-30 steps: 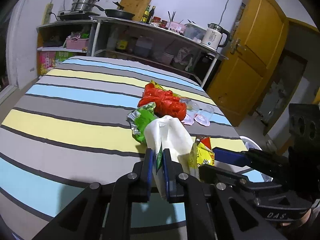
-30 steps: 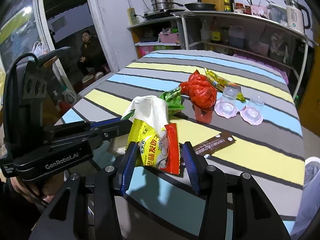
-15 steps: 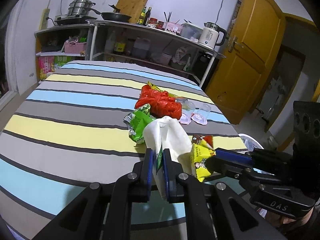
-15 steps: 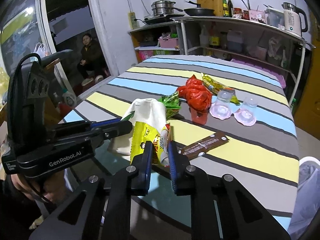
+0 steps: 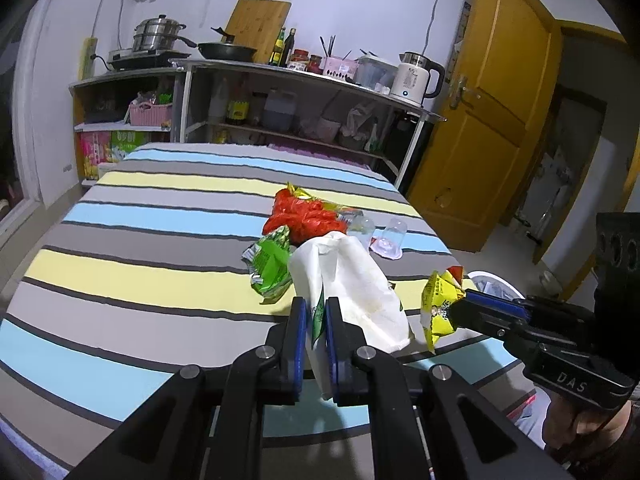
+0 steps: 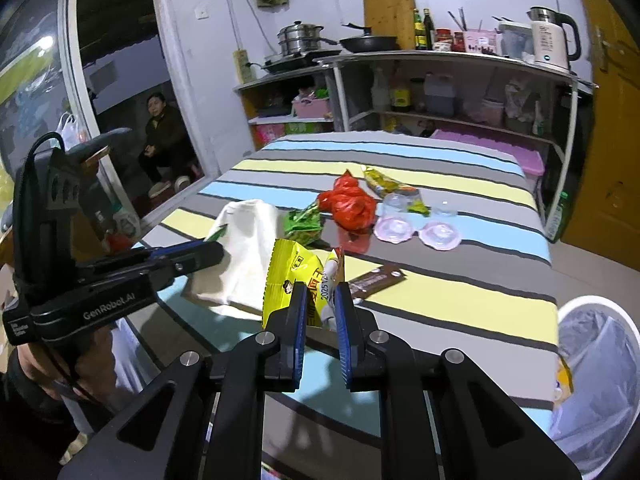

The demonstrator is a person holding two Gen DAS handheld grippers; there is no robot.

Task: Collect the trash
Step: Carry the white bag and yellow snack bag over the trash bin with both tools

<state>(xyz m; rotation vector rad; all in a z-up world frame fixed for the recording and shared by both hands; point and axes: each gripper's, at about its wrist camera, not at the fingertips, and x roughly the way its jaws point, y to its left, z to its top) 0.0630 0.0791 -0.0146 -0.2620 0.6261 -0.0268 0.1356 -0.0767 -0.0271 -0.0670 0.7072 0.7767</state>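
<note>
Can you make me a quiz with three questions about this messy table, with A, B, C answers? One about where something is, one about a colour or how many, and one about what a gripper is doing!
1. Where is the bin with the plastic liner?
A. On the table
B. On the floor beside the table
C. On the shelf

2. How many clear plastic cups stand upside down on the table?
A. Two
B. Four
C. None

3. What is the right gripper doing?
A. Hanging open
B. Pinching a yellow snack packet
C. Pinching the red bag

Answers:
1 B: the bin stands low, off the corner of the table.
2 A: one clear cup and a second cup sit near the red bag.
3 B: the right gripper is shut on the yellow snack packet, while the left gripper pinches the white bag.
</note>
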